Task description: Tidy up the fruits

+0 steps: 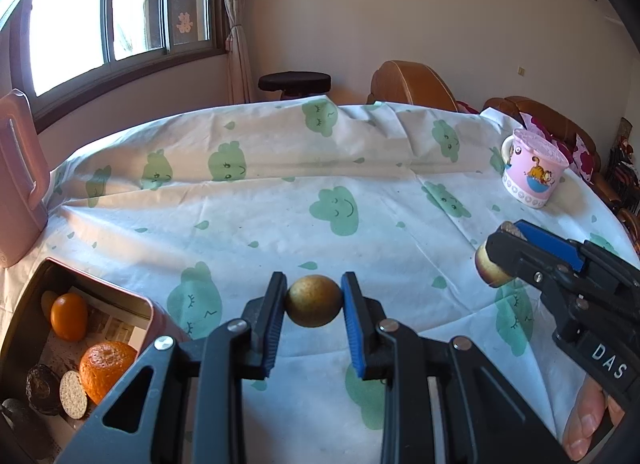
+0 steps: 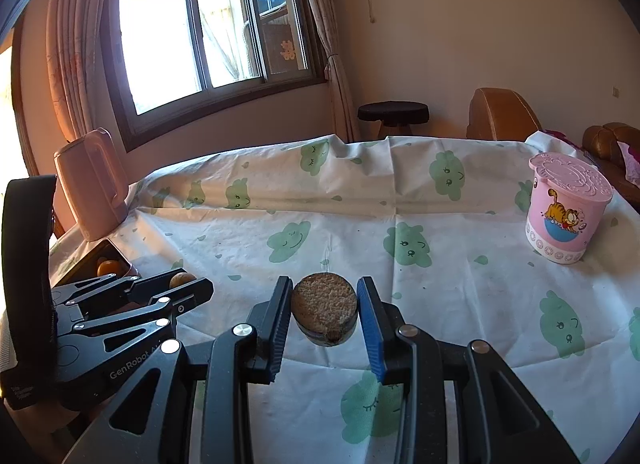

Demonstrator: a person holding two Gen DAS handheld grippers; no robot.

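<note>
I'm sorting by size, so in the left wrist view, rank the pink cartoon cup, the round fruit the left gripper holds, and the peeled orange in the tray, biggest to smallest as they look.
1. pink cartoon cup
2. and 3. unsure: peeled orange and round fruit in the left gripper look about alike, and distance skews it.

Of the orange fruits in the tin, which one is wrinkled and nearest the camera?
The large, rough-skinned orange at the front of the tin, beside the cut halved fruit. The smooth orange sits farther back.
</note>
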